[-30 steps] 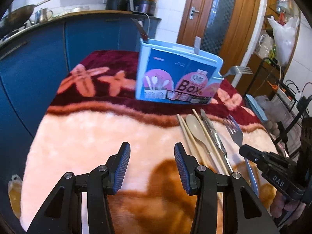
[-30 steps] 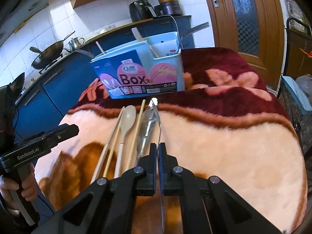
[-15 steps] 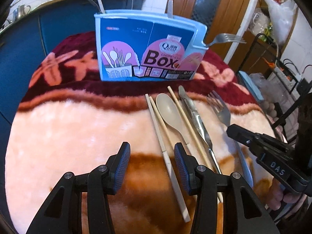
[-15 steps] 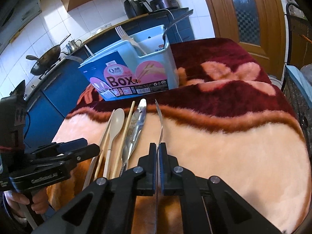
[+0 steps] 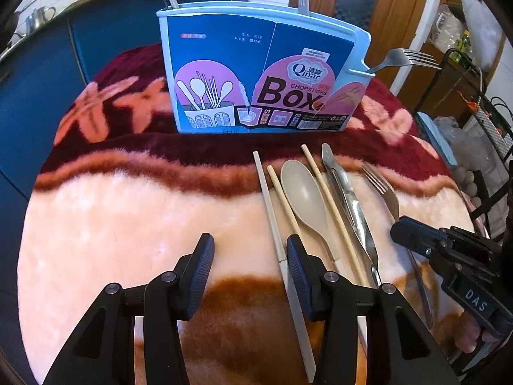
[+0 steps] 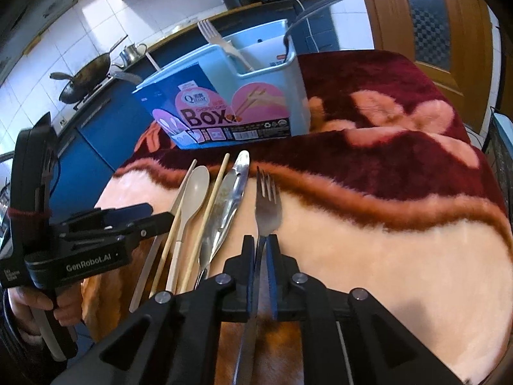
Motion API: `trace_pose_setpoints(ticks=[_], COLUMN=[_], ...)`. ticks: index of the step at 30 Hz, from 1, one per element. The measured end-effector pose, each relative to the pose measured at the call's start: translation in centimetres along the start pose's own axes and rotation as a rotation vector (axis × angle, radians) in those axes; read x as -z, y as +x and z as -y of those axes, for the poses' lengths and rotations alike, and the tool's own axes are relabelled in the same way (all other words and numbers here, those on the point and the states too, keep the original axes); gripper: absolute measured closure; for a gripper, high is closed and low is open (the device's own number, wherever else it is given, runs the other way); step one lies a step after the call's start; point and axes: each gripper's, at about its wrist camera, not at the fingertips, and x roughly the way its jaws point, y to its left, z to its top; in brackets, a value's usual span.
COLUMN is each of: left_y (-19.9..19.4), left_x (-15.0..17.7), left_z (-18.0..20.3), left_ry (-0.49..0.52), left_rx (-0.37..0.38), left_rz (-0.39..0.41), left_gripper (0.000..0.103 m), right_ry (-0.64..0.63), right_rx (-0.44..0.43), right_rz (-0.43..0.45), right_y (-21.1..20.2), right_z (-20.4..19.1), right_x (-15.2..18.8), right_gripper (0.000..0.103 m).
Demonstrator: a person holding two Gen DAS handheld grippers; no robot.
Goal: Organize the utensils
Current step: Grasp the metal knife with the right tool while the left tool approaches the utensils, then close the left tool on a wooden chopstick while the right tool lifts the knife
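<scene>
A blue utensil box (image 5: 263, 73) stands on the blanket, holding forks and other utensils; it also shows in the right wrist view (image 6: 224, 102). In front lie chopsticks (image 5: 272, 205), a beige spoon (image 5: 304, 192), metal tongs (image 5: 349, 202) and a metal fork (image 5: 388, 195). My right gripper (image 6: 262, 247) is shut on the fork's (image 6: 267, 205) handle, tines pointing toward the box. My left gripper (image 5: 248, 250) is open and empty, low over the blanket just left of the chopsticks.
The table wears a plush pink, brown and maroon blanket (image 5: 128, 218). Blue kitchen cabinets (image 5: 38, 73) stand behind, with a wok (image 6: 83, 80) on the stove. A wooden door (image 6: 429, 16) and a wire rack (image 5: 490, 122) are at the right.
My left gripper has moved forward and right, toward the row of utensils. My right gripper has lifted the fork and turned it so its tines face up.
</scene>
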Motion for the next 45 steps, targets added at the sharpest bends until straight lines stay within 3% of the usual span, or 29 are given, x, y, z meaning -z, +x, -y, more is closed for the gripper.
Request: trace_pose_setpoints(ticks=[8, 12, 17, 25, 27, 30, 31, 32, 38, 45], left_y=[1.5, 2.0, 2.3, 2.2, 2.2, 2.5, 2.6, 2.6, 1.5, -1.6], left_x=[-3.0, -3.9, -4.3, -4.1, -4.1, -3.7, -3.5, -3.5, -2.5, -2.0], left_z=[-0.2, -0.5, -1.6, -1.9, -1.7, -1.7, -2.0, -2.0, -3.1, -2.8], left_ry=[0.020, 0.029, -0.055, -0.063, -0.063, -0.097, -0.120, -0.125, -0.170, -0.157], left_rx=[0.038, 0.063, 0.131, 0.149, 0.161, 0.244, 0.261, 0.265, 0.308, 0.341], left_rz=[-0.080, -0.095, -0.094, -0.077, -0.073, -0.094, -0.092, -0.085, -0.025, 0.097], left_gripper=[0.055, 0.067, 0.071, 0.074, 0.077, 0.096, 0.097, 0.097, 0.097, 0.099], right_ry=[0.005, 0.023, 0.083, 0.079, 0.080, 0.096, 0.097, 0.098, 0.097, 0.075], right_rx=[0.009, -0.002, -0.077, -0.124, -0.133, -0.152, -0.162, -0.168, -0.258, -0.264], right_rz=[-0.053, -0.084, -0.108, -0.091, -0.077, -0.047, -0.032, -0.018, 0.060, 0.195], right_y=[0.8, 1.4, 2.0, 2.9, 3.0, 2.9, 2.7, 2.5, 0.9, -2.0], right_z=[0.1, 0.3, 1.3, 1.9, 1.9, 2.4, 2.5, 2.6, 2.5, 1.6], right_x=[-1.2, -2.0, -3.1, -4.1, -4.1, -4.0, -4.0, -4.0, -4.0, -4.0], right_gripper=[0.091, 0.089, 0.078, 0.078, 0.078, 0.087, 0.095, 0.096, 0.098, 0.099])
